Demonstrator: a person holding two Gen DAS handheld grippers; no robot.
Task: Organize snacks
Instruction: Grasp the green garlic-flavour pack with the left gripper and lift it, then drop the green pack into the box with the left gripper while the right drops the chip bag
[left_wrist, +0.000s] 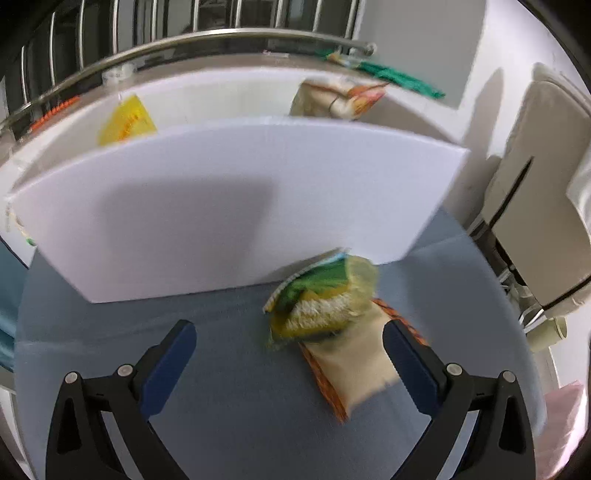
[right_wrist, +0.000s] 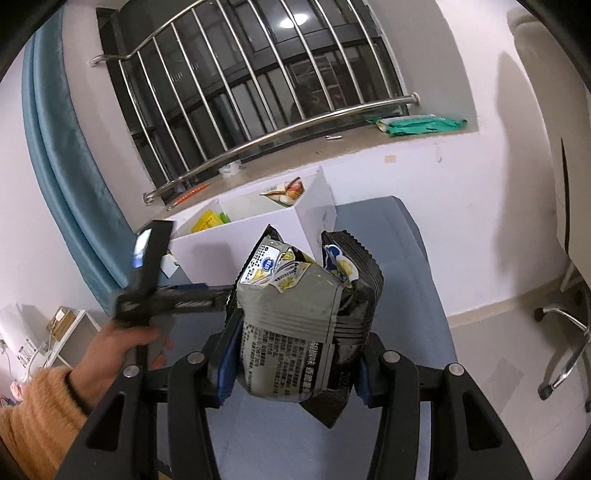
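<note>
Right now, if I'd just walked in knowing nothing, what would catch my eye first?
Probably the crinkled grey and black snack bag, squeezed in the right tool and held up in front of the white divided box. Next, the left tool, wide open above a green and yellow packet lying across an orange-edged one on the blue tabletop.

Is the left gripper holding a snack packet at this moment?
No: in the left wrist view the left gripper stands open, its fingers clear of the green and yellow packet lying on the blue table.
</note>
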